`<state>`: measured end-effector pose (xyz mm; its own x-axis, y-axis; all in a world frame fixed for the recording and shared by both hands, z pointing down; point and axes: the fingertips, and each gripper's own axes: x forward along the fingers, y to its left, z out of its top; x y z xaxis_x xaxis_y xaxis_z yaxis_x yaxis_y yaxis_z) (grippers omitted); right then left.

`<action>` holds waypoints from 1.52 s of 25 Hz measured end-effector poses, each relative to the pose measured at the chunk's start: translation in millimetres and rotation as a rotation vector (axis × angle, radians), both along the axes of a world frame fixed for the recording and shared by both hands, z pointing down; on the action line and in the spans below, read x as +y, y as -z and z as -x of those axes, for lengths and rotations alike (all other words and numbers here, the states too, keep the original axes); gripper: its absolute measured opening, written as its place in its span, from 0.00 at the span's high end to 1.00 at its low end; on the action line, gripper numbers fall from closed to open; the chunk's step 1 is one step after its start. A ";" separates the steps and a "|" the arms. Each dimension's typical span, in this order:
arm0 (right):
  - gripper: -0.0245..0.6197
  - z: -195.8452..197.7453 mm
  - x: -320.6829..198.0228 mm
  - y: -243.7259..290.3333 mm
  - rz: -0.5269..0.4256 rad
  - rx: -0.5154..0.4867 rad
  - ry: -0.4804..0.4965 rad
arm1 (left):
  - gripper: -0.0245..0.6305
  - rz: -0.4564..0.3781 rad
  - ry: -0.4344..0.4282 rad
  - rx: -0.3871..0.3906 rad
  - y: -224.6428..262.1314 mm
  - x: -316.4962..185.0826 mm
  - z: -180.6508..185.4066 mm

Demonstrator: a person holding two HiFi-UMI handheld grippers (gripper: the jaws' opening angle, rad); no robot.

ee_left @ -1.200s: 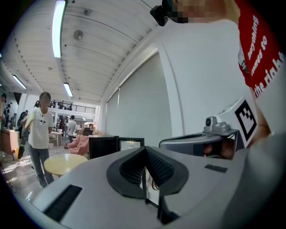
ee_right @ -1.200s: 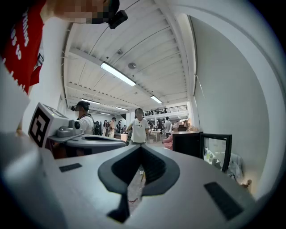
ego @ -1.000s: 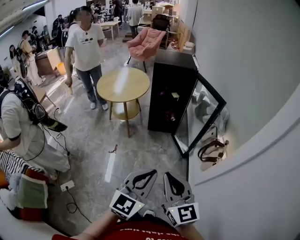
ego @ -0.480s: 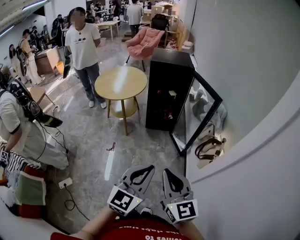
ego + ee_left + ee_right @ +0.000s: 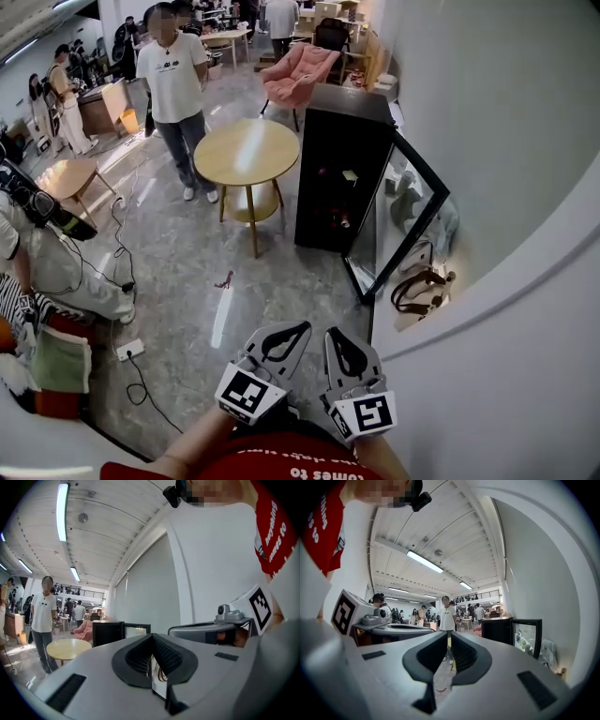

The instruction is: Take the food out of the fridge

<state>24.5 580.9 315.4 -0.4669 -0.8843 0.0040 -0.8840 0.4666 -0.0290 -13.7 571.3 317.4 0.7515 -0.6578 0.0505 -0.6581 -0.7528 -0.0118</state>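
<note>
lining up on the open fridge
left gripper (image 5: 296, 332) and right gripper (image 5: 335, 337) sit side by side, jaws closed on nothing. the fridge (image 5: 330, 131) stands well ahead, door (image 5: 405, 223) swung wide, food (image 5: 343, 221) dim on its shelves. best to step in between the door's edge and the table (image 5: 247, 152), then part the jaws before reaching in.

**Camera layout: one head view, two gripper views.**
The head view looks steeply down from behind the left gripper (image 5: 296, 329) and right gripper (image 5: 334, 334). Each gripper view looks level along its own fingers from close behind. All three share the fridge (image 5: 319, 159), well beyond the fingertips.
</note>
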 end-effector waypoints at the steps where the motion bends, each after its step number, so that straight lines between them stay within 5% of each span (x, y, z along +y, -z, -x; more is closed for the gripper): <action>1: 0.95 -1.3 -2.5 -1.4 0.004 0.001 0.001 | 0.96 0.000 0.002 -0.004 -0.8 -2.4 -1.4; 12: 0.95 -22.7 -71.5 -12.7 0.033 -0.002 -0.016 | 0.96 0.001 -0.016 0.006 -8.2 -76.7 -24.3; 38: 0.88 -30.0 -361.5 -35.0 0.124 0.064 -0.063 | 0.96 0.053 -0.081 0.031 -25.8 -377.9 -40.2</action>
